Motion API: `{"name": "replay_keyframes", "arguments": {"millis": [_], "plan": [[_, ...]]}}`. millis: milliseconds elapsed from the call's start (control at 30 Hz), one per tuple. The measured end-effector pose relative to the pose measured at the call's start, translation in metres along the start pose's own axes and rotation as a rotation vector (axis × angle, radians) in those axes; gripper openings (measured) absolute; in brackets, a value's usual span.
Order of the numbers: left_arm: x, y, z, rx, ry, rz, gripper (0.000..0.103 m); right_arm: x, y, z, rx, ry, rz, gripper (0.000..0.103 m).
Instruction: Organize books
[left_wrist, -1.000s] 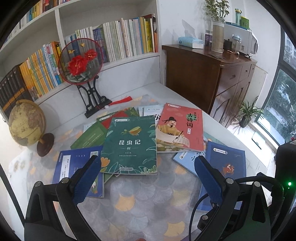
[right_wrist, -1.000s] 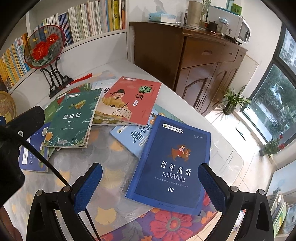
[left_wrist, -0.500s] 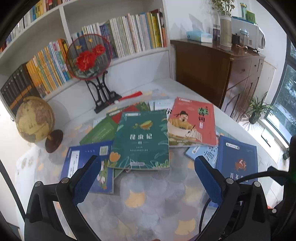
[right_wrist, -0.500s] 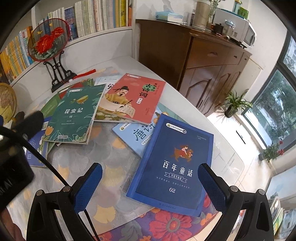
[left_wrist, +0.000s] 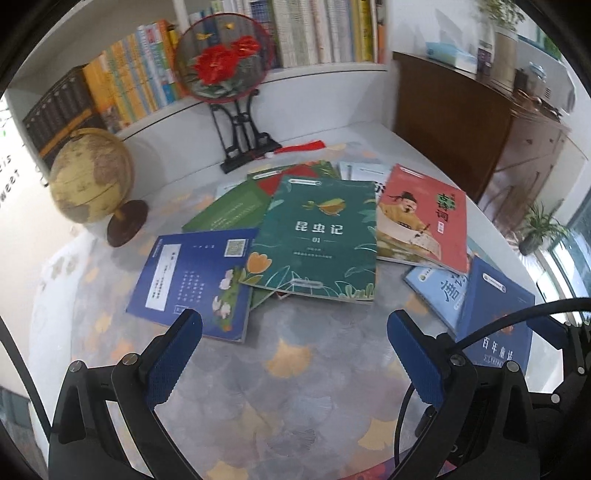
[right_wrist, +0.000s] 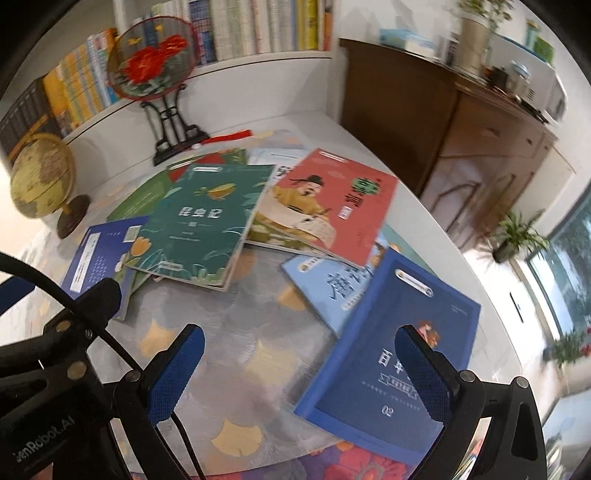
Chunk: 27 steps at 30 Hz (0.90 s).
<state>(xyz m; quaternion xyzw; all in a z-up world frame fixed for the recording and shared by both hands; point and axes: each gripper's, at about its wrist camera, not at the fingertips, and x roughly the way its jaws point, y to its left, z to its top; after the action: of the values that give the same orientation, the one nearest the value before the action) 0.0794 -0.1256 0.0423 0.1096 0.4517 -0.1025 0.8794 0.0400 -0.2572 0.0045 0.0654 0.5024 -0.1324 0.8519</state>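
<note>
Around the green book (left_wrist: 320, 236), which is lying face up in the middle of the scatter on the table (left_wrist: 295, 369), the other books are fanning out. I am holding my left gripper (left_wrist: 295, 350) over bare tablecloth just in front of the green book, its blue pads spread wide with nothing between them. I am holding my right gripper (right_wrist: 299, 365) to the right of the green book, likewise gaping wide and gripping nothing; its right pad is hanging over the dark blue book (right_wrist: 391, 350), which is lying nearest the table edge. The red book (left_wrist: 421, 218) is touching the green book's right side, and the light blue book (right_wrist: 328, 288) is peeking out from under the red one and the dark blue one. Left of the green book, the royal blue book (left_wrist: 195, 280) is lying back cover up, partly tucked beneath it. Behind the green book more covers are poking out, too overlapped for me to count. Farther behind it a round fan on a stand (left_wrist: 225, 62) is standing, with a globe (left_wrist: 90, 181) to the left of that and a wooden cabinet (left_wrist: 472, 129) to the right.
</note>
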Motion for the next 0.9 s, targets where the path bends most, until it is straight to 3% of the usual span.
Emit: {"name": "replay_keyframes", "arguments": {"millis": [100, 233, 567, 767, 900], "plan": [[0.000, 0.001, 0.000, -0.014, 0.009, -0.009, 0.099, 0.001, 0.004, 0.003, -0.020, 0.002, 0.018, 0.102], [-0.002, 0.000, 0.000, -0.024, 0.001, 0.064, 0.100, 0.001, 0.006, 0.006, -0.048, 0.004, 0.024, 0.102], [0.010, -0.003, 0.001, -0.068, 0.045, -0.001, 0.100, 0.002, -0.004, 0.007, -0.059, 0.005, 0.005, 0.102], [0.033, 0.017, -0.009, -0.127, 0.139, -0.078, 0.101, 0.013, -0.016, 0.005, -0.038, 0.046, 0.030, 0.103], [0.045, 0.040, -0.012, -0.157, 0.159, -0.042, 0.100, 0.030, -0.015, 0.006, -0.051, 0.101, 0.068, 0.103]]}}
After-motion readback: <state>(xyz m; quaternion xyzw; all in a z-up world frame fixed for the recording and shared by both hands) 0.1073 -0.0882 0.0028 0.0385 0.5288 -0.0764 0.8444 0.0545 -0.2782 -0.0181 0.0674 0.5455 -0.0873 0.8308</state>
